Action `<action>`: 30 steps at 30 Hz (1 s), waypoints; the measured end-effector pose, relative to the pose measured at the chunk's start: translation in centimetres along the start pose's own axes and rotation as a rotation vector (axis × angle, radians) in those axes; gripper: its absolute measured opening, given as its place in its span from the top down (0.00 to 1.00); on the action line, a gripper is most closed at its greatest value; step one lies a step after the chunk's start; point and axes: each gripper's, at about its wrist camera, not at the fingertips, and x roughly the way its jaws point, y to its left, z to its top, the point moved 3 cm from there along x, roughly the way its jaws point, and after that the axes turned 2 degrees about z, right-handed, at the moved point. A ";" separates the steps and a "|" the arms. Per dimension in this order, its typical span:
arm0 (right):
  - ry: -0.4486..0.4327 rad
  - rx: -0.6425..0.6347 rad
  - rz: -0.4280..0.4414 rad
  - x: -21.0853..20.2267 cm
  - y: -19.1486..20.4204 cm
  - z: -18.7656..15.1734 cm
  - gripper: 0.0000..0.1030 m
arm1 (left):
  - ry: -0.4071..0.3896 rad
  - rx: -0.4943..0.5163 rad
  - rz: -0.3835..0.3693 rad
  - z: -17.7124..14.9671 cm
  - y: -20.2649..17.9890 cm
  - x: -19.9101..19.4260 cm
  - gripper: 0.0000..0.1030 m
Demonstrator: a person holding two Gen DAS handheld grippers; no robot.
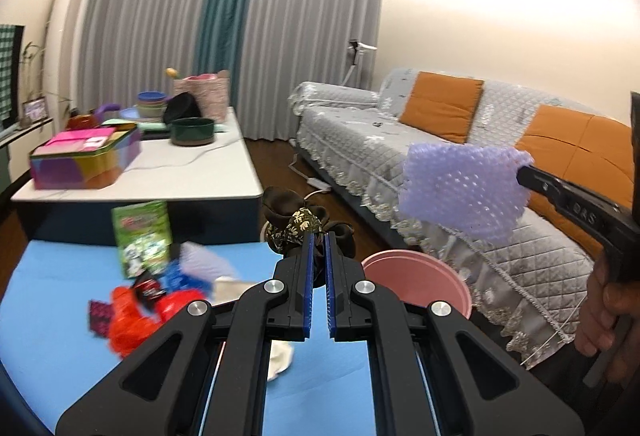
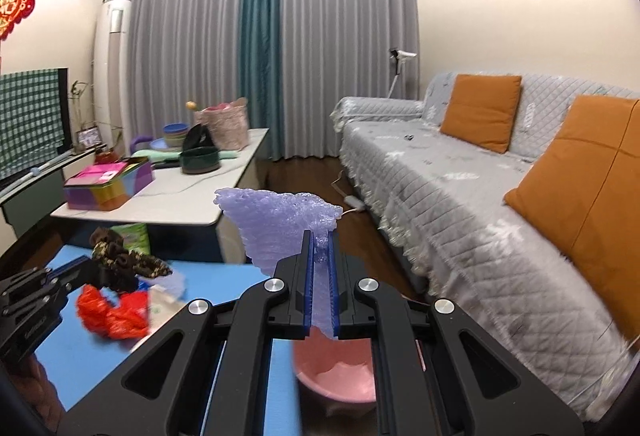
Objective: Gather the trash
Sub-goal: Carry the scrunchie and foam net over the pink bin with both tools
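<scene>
Both hands carry trash above the blue worktop (image 1: 60, 316). The left hand-held gripper (image 1: 319, 236) is clenched on a brown patterned cloth scrap (image 1: 296, 224), and the right hand-held gripper (image 2: 320, 240) is clenched on a sheet of purple bubble wrap (image 2: 276, 220); both pieces hang in the air near the pink bucket (image 1: 416, 284), which stands at the right edge of the worktop, beside the sofa (image 1: 400, 140). The bucket looks nearly empty, so the collecting seems at an early stage. Left on the worktop are a red plastic bag (image 1: 128, 320), a green packet (image 1: 144, 236), a blue wrapper (image 1: 176, 274) and white paper (image 1: 280, 360).
</scene>
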 end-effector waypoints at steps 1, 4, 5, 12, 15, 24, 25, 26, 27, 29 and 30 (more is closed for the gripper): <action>-0.005 0.001 -0.011 0.3 -0.7 0.2 0.93 | 0.002 0.004 -0.010 0.1 -0.5 0.6 0.95; -0.017 0.014 -0.053 1.4 -2.8 0.3 0.93 | 0.008 0.020 -0.039 0.4 -2.1 2.1 0.95; -0.017 0.023 -0.065 1.8 -3.4 0.0 0.93 | 0.011 0.026 -0.048 0.4 -2.7 2.6 0.95; 0.025 0.109 -0.127 5.0 -7.1 -2.6 0.93 | 0.053 0.061 -0.105 -0.5 -5.9 6.7 0.95; 0.035 0.086 -0.147 6.2 -7.5 -3.0 0.93 | 0.081 0.063 -0.124 -1.3 -7.0 8.7 0.95; 0.110 0.087 -0.182 9.6 -9.3 -5.2 0.93 | 0.166 0.069 -0.148 -3.7 -8.5 14.2 0.95; 0.118 0.090 -0.184 9.9 -9.5 -5.5 0.93 | 0.172 0.071 -0.149 -3.8 -8.7 14.7 0.95; 0.126 0.094 -0.183 10.3 -9.8 -5.7 0.93 | 0.179 0.071 -0.150 -3.9 -8.7 15.2 0.95; 0.135 0.098 -0.183 10.7 -10.0 -6.0 0.93 | 0.189 0.069 -0.153 -4.1 -8.7 15.8 0.95; 0.157 0.108 -0.181 11.4 -10.3 -6.4 0.93 | 0.201 0.071 -0.154 -4.4 -8.8 16.8 0.95; 0.159 0.112 -0.180 11.5 -10.4 -6.5 0.93 | 0.207 0.073 -0.155 -4.5 -8.8 17.2 0.95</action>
